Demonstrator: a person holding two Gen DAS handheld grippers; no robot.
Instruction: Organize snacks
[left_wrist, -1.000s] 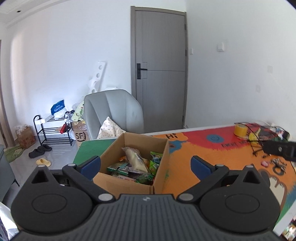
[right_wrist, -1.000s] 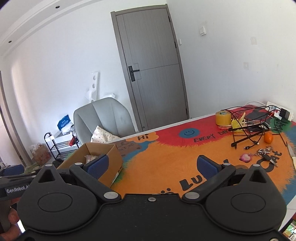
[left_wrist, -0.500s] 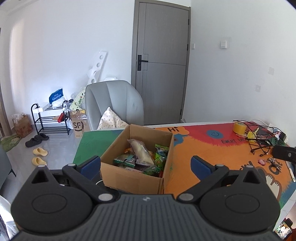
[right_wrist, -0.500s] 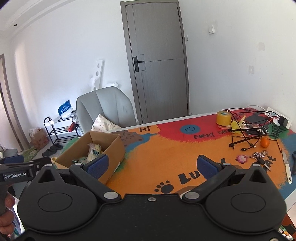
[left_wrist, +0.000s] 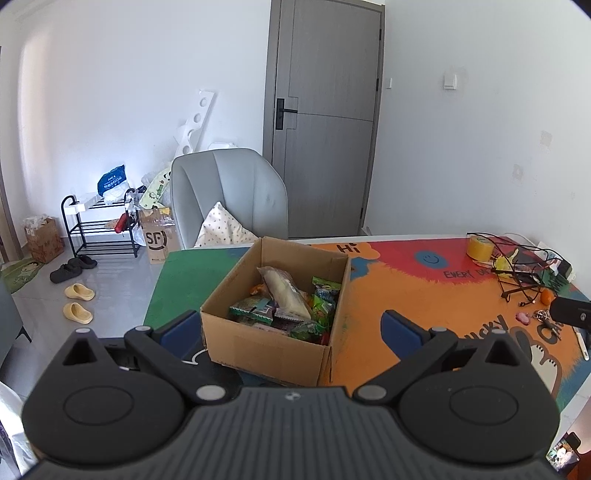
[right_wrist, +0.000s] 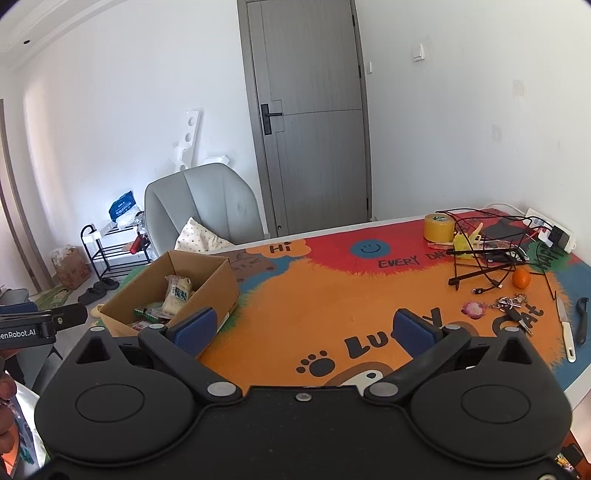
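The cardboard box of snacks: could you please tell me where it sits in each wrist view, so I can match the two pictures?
Left wrist view: the cardboard box sits at lower centre, between the open left tongs, its snacks visible.
Right wrist view: the cardboard box sits at lower left, past the left finger of the open right tongs.
Shared landmark: the yellow tape roll at the mat's far right end.
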